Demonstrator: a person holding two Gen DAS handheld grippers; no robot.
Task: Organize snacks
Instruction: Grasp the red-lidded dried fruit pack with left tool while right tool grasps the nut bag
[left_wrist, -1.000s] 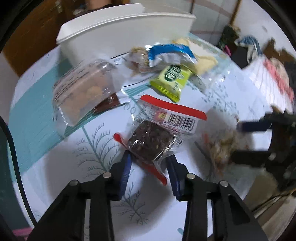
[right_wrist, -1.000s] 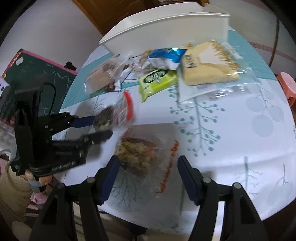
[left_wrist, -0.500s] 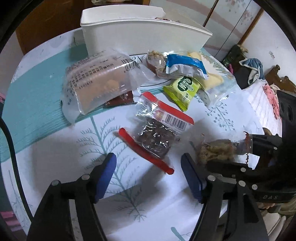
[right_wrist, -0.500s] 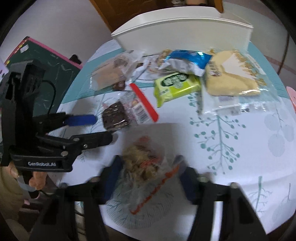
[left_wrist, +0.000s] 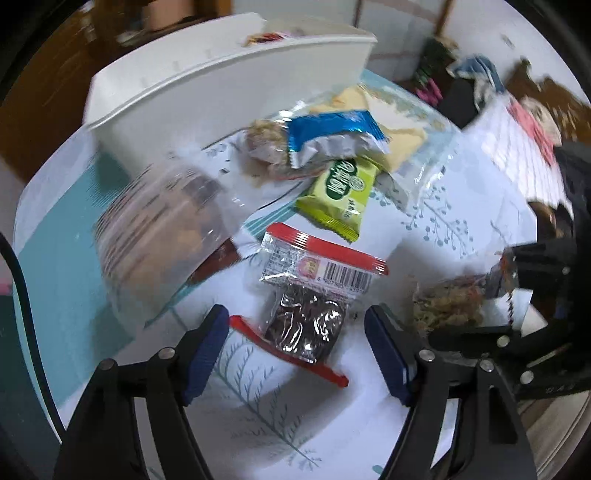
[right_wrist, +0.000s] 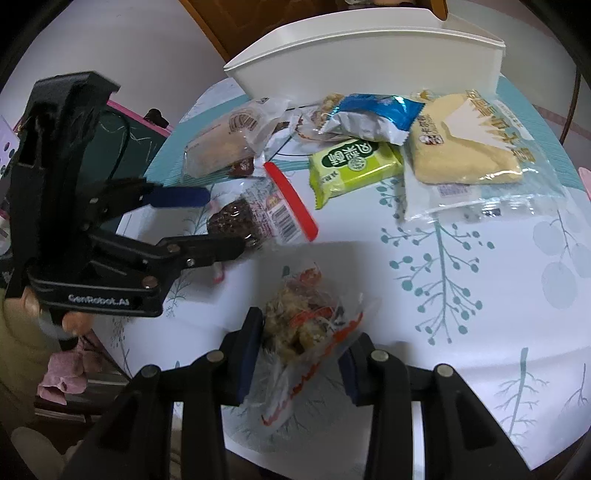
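My left gripper (left_wrist: 295, 334) is open, its blue pads on either side of a dark brown snack in a clear red-edged wrapper (left_wrist: 308, 325) lying on the table; it also shows in the right wrist view (right_wrist: 255, 218). My right gripper (right_wrist: 301, 339) is shut on a clear packet of pale crumbly snack (right_wrist: 299, 321), also seen in the left wrist view (left_wrist: 448, 306). The white bin (left_wrist: 221, 92) stands at the back (right_wrist: 369, 55).
Between the bin and the grippers lie a green packet (right_wrist: 354, 164), a blue-and-white packet (right_wrist: 373, 116), a large pale yellow packet (right_wrist: 472, 147) and a clear-wrapped bun (right_wrist: 225, 142). The table edge (right_wrist: 480, 435) runs close in front.
My left gripper let go of the dark snack and opened wide around it. My right gripper closed on the crumbly packet and lifted it a little.
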